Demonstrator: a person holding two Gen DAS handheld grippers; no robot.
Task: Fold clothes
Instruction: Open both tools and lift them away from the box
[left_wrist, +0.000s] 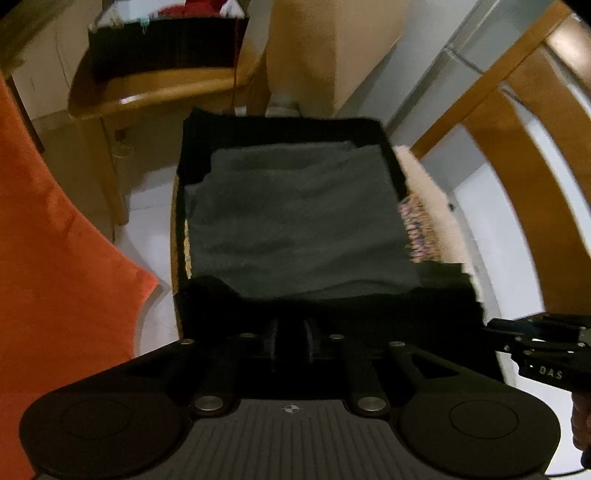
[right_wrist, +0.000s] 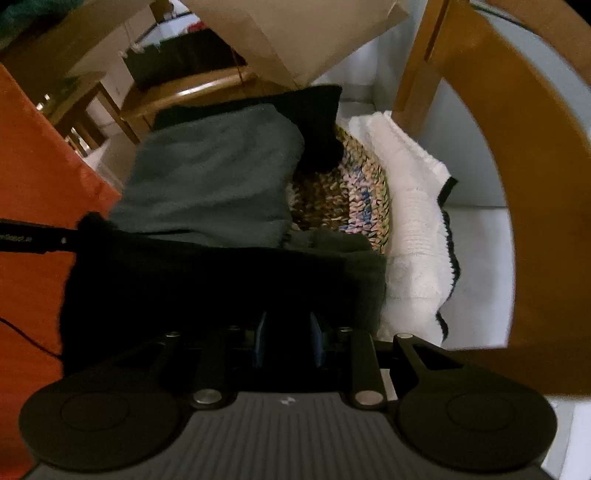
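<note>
A black garment lies spread over a chair seat, with a grey-green garment folded flat on top of it. My left gripper is shut on the black garment's near edge, and the cloth hides its fingertips. My right gripper pinches the same near edge of the black garment further right, its blue pads close together on the cloth. The grey-green garment lies beyond. Each gripper shows at the other view's edge: right gripper, left gripper.
A multicoloured knitted cushion and a white knit lie under the clothes on the right. The wooden chair back curves round the right side. Orange cloth hangs at the left. A second wooden chair bears a dark container of clothes.
</note>
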